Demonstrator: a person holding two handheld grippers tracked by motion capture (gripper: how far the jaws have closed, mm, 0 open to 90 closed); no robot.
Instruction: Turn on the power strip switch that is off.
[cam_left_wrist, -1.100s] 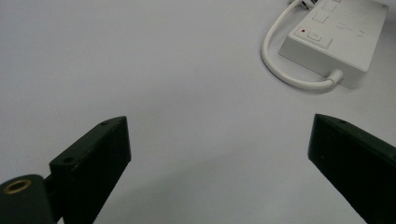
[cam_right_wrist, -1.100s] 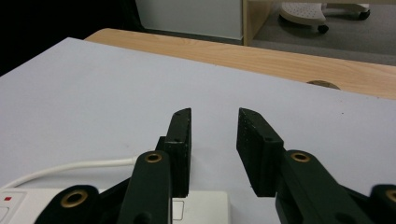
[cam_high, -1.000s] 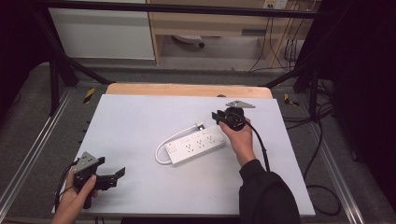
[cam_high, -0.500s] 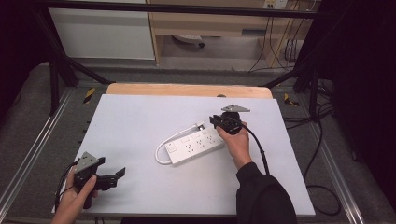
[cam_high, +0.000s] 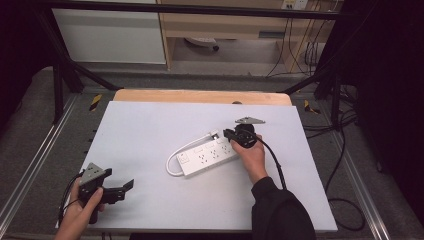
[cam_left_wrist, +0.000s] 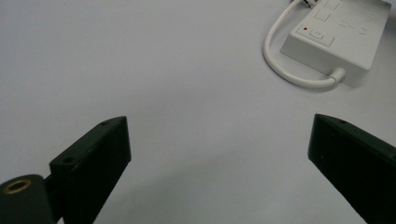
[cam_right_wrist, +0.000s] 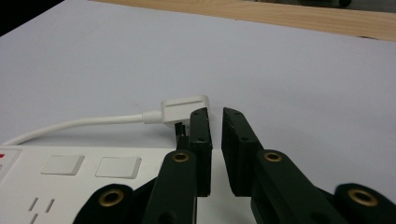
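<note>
1. Over the last second the jaws of the right gripper have been closing; they now stood narrow, with only a thin slit between them and nothing inside it.
2. The white plug lay just beside the left jaw in the right gripper view, touching it or nearly so, but it was not clamped. We judged that the grip on the plug was not yet made, so the jaws would need to open and come around it again.
3. Compared with the earlier high views, the right gripper had shifted a little toward the plug end of the power strip; the strip itself had not moved.
4. The left gripper stood wide open and held nothing, low over the bench near its front left corner, well apart from the strip.
5. We counted one power strip, one cord looping from its switch end, one plug and two grippers.
</note>
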